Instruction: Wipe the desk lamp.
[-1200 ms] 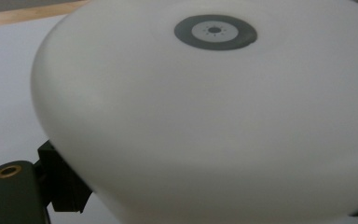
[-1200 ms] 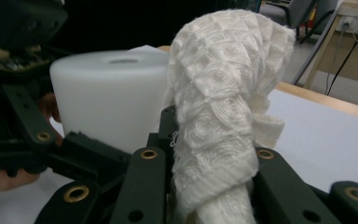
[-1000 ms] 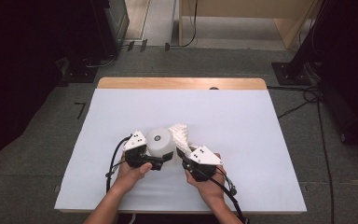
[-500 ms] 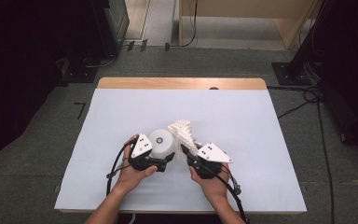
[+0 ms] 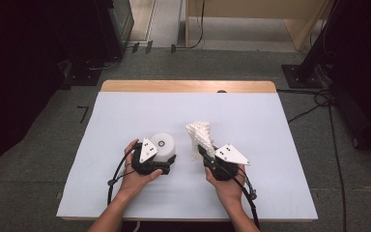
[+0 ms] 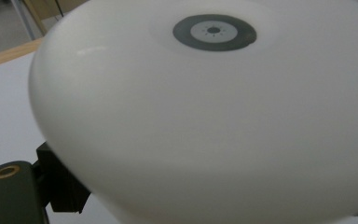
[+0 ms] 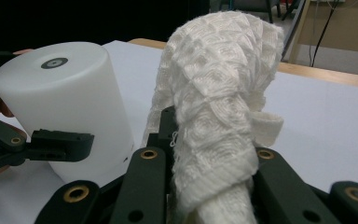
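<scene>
The right tool [image 7: 205, 186] is clamped on the bunched white cloth [image 5: 199, 137], standing just right of the white lamp [image 5: 163, 146], which rests on the counter [image 5: 125, 116] between the left tool's [image 5: 163, 163] just-loosening jaws.

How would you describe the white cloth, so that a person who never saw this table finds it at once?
Start from the white table and look at its near middle, where two hands hold black grippers. The white cloth stands bunched up from the right gripper, whose jaws are shut on it. Unlike the smooth white cylinder beside it, it is soft, with a woven diamond pattern.
</scene>
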A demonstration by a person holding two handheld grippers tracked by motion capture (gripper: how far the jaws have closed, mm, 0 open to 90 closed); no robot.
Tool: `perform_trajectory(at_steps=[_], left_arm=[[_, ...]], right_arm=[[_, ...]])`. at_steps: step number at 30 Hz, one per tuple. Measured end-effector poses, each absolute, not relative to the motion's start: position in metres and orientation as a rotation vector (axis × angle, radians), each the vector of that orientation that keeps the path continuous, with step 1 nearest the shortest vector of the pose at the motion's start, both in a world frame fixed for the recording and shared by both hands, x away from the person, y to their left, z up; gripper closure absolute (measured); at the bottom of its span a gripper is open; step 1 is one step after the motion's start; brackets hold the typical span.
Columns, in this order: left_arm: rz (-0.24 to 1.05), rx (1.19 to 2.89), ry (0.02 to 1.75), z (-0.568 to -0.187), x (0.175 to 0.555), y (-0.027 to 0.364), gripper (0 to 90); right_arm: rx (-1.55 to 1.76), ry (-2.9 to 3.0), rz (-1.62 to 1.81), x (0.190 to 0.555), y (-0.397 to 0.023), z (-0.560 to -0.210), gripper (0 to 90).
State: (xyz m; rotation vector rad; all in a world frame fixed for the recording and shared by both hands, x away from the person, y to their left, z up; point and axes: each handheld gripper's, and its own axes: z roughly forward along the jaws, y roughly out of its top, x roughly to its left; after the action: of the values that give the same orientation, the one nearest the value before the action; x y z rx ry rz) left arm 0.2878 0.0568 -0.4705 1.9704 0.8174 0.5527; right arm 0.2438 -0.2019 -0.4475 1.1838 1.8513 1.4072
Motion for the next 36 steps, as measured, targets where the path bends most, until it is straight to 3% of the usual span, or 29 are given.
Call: perform_trajectory(at_steps=[5, 11, 18, 22, 28, 36], left_arm=[[0.650, 1.904, 0.875, -0.472, 0.280, 0.058, 0.0], [0.789, 1.832, 1.061, -0.471, 0.268, 0.037, 0.0], [0.768, 1.846, 1.110, -0.476, 0.273, 0.033, 6.9], [0.667, 1.834, 1.056, -0.474, 0.278, 0.045, 8.1], [0.311, 1.762, 0.816, -0.456, 0.287, 0.073, 8.5], [0.119, 1.756, 0.689, -0.452, 0.288, 0.075, 8.6]], right_arm=[[1.189, 1.855, 1.400, 0.245, -0.203, -0.449, 75.7], [1.187, 1.862, 1.398, 0.245, -0.201, -0.450, 75.7], [1.173, 1.894, 1.382, 0.244, -0.194, -0.456, 75.7], [1.167, 1.905, 1.377, 0.244, -0.191, -0.457, 75.7], [1.147, 1.903, 1.374, 0.243, -0.190, -0.455, 75.8], [1.078, 1.982, 1.388, 0.237, -0.174, -0.458, 75.7]])
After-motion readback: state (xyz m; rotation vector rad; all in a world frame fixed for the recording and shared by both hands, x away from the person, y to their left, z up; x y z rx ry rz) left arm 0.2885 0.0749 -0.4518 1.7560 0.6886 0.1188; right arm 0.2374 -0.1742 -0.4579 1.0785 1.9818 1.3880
